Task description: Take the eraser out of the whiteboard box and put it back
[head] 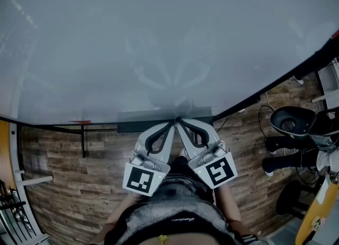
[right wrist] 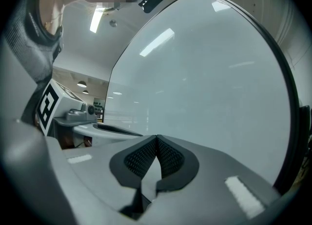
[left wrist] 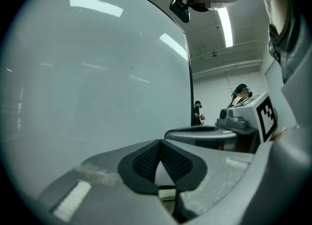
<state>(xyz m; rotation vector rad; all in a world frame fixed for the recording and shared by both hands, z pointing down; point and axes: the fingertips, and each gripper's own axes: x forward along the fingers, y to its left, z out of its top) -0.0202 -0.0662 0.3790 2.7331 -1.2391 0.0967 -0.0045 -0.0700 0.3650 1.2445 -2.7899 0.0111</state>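
Observation:
Both grippers point side by side at the lower edge of a large whiteboard [head: 159, 42]. My left gripper [head: 171, 124] is shut with nothing between its pads, and my right gripper [head: 179, 122] is shut and empty too. Their tips nearly touch each other just in front of the dark grey whiteboard box [head: 132, 127] fixed under the board. No eraser shows in any view. In the left gripper view the black pads [left wrist: 146, 160] meet at the left gripper's tip [left wrist: 159, 142] before the board [left wrist: 97, 73]. In the right gripper view the right gripper [right wrist: 156, 137] is likewise closed against the board [right wrist: 204, 73].
A wood-plank floor [head: 69, 185] lies below the board. A black stool [head: 291, 119] and cables stand at the right, a rack [head: 13, 207] at the left. The other gripper's marker cube [left wrist: 265, 114] shows beside each jaw. Distant people [left wrist: 197, 113] stand past the board's edge.

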